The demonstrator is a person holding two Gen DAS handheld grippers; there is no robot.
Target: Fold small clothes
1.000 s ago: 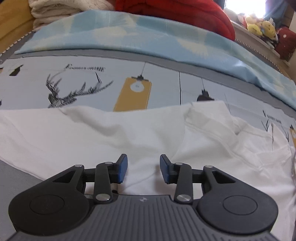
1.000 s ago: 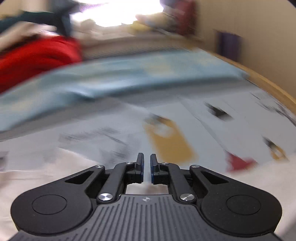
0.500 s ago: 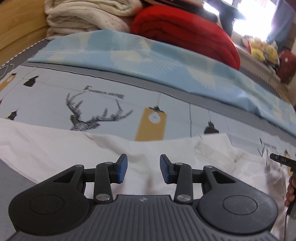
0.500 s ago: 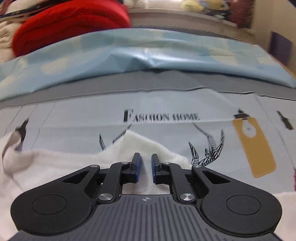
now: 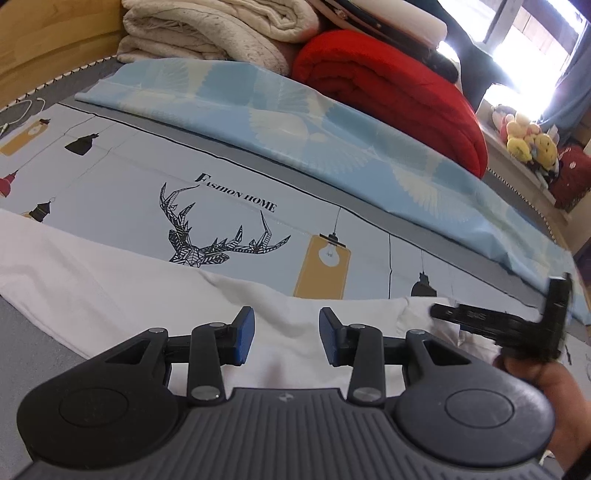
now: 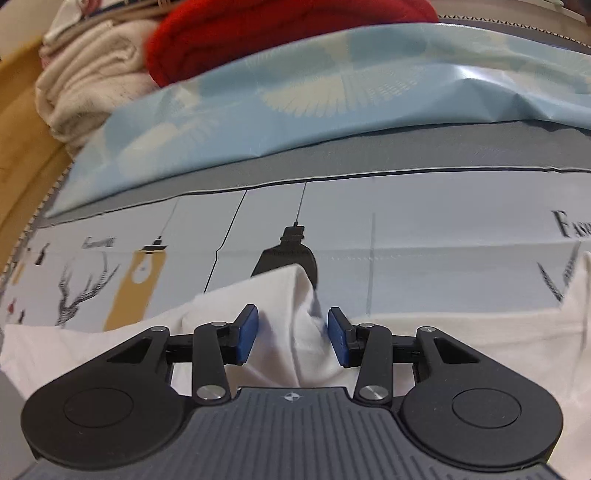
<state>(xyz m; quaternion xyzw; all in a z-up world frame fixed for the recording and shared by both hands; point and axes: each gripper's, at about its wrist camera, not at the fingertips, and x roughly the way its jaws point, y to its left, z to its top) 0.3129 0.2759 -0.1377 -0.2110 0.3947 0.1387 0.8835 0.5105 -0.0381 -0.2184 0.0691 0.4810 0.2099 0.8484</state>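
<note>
Left wrist view: a white garment (image 5: 110, 280) lies spread on a bed (image 5: 122, 184) covered by a pale blue-grey sheet printed with a stag head (image 5: 207, 240), hanging lamps and the words "Fashion Home". The garment runs along the near edge of the bed, from the left side across to the right. The left gripper (image 5: 286, 338) hovers above its middle with blue-padded fingers (image 5: 244, 334) parted and nothing between them.

At the right edge of this view, the right gripper (image 5: 498, 325) appears side-on and blurred, held by a person's hand (image 5: 554, 384) over a bunched fold of the garment.

Right wrist view: the right gripper (image 6: 291, 338) points down at a raised peak of white cloth (image 6: 291, 295). Its fingers (image 6: 246, 334) are spreading apart, the peak stands in the gap between them, and the pads do not press on it.

Behind the garment, toward the far edge of the bed, a light blue folded sheet with a white fan pattern (image 5: 295, 125) lies across the full width. Beyond it sit a rolled red blanket (image 5: 388, 85) and a stack of cream blankets (image 5: 207, 33), with a wooden bed frame (image 5: 44, 44) at the far left. Soft toys (image 5: 524, 136) sit on a ledge by a bright window at the far right.

The printed sheet between the garment and the blue folded sheet is open, flat room. Bare sheet also shows at the near left corner.
</note>
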